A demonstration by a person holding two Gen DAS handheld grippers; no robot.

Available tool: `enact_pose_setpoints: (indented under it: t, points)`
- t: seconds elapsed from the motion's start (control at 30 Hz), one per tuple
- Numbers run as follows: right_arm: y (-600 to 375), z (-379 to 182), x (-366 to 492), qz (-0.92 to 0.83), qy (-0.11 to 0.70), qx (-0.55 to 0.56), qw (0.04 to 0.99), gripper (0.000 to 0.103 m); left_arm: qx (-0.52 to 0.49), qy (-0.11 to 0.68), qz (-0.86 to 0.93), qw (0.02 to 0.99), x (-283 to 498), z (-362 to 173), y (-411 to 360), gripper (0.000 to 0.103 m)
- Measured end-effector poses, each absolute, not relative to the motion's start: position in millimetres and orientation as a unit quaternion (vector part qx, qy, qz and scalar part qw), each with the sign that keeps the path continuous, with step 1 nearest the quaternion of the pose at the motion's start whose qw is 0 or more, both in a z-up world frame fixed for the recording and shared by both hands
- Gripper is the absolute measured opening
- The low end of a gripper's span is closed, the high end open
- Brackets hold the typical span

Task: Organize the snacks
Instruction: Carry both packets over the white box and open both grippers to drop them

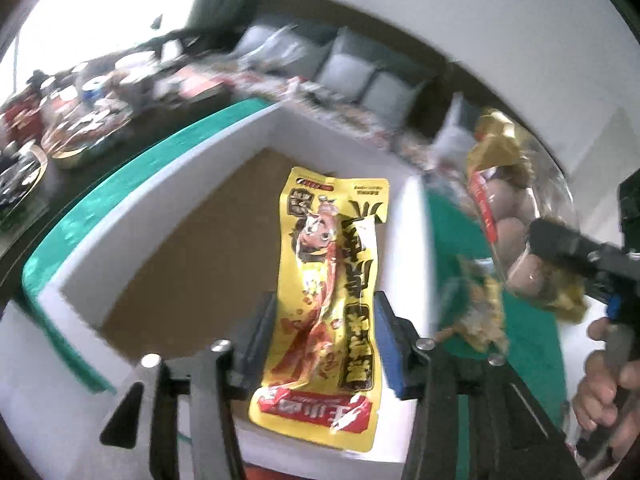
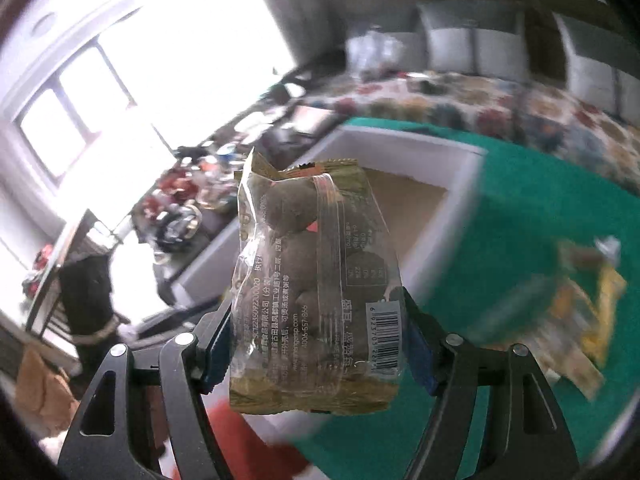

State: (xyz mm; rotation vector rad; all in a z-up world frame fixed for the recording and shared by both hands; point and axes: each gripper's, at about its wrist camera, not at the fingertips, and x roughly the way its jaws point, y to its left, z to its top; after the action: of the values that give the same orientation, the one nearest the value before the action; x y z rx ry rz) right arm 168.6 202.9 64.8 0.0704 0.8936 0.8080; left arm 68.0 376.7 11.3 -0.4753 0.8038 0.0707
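A: Left view: your left gripper [image 1: 326, 340] has its jaws half open around the yellow pouch [image 1: 326, 300], which hangs over the white box [image 1: 160, 184]. Can't tell if the pads grip it.

B: Right view: your right gripper [image 2: 318, 344] pinches the clear bag [image 2: 312, 292] just short of the box. Get fully above the rim before letting go, I'd say.
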Motion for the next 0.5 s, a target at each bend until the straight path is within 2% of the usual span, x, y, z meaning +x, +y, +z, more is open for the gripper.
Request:
enact_pose_setpoints:
  t: [0.07,0.1,0.27,0.43,0.5]
  points:
    - [227.0,49.7,180.0,0.375,0.438,0.039,0.816,0.081,-0.227,0.399,0.066,0.886,68.9,-1.2,387.7,0.072]
    - [230.3,46.1,177.9,0.364,0.443,0.037,0.818,0.081,-0.226,0.404,0.082,0.882,67.4,-5.9,392.3,0.076]
    - [190.2,24.7,163.4,0.326,0.431,0.046,0.840,0.082,-0.238,0.391,0.071,0.886,42.7,-10.5,378.8,0.080]
    - [88.5,-18.3,142.3,0.226,0.400,-0.026,0.888,0.082,-0.211,0.379,-0.020,0.901,48.0,10.8,313.1,0.082]
    - [32.0,-47.5,133.1,0.164,0.404,-0.055,0.898,0.082,-0.182,0.380,-0.066,0.904,53.9,17.8,267.6,0.089]
